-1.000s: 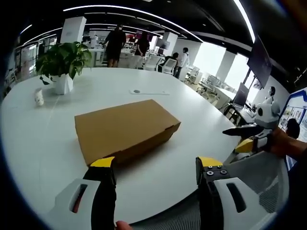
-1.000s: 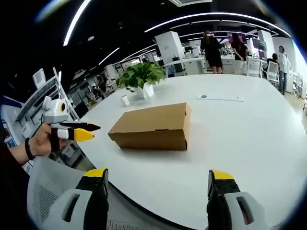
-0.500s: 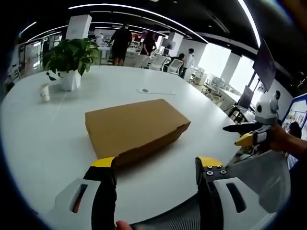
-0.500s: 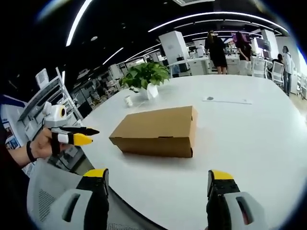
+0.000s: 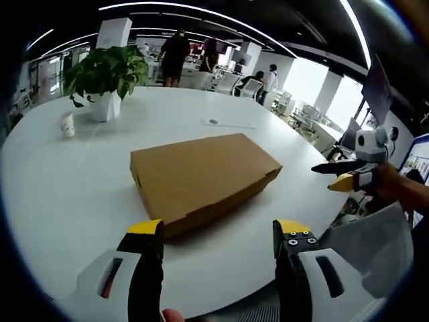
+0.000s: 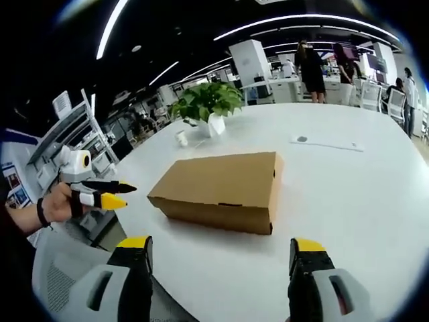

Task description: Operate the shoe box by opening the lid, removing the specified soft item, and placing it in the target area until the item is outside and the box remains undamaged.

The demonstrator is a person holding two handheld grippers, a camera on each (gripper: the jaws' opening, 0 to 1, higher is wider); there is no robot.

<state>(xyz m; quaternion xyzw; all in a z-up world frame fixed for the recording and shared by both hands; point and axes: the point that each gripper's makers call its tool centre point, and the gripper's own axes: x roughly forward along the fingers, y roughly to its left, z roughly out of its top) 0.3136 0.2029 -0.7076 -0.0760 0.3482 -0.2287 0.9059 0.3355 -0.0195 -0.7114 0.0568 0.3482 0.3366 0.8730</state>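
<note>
A brown cardboard shoe box (image 5: 204, 176) lies on the white round table (image 5: 60, 194) with its lid down; nothing of its contents shows. My left gripper (image 5: 218, 229) hovers over the near table edge just short of the box, jaws wide apart and holding nothing. In the right gripper view the same box (image 6: 221, 188) sits ahead of my right gripper (image 6: 221, 245), which is also open with nothing between its jaws. Held in a hand, the right gripper (image 5: 340, 176) appears at the right of the left gripper view. The left gripper (image 6: 100, 193) appears at the left of the right gripper view.
A potted plant (image 5: 106, 70) and a small paper cup (image 5: 67, 125) stand at the far left of the table. A flat white strip (image 5: 228, 124) lies beyond the box. A grey mesh chair back (image 6: 60, 268) is below the grippers. People stand by desks far behind.
Both cameras have come a little closer to the box, which now looks larger. The box itself has not moved and its lid stays down. Both grippers stay open.
</note>
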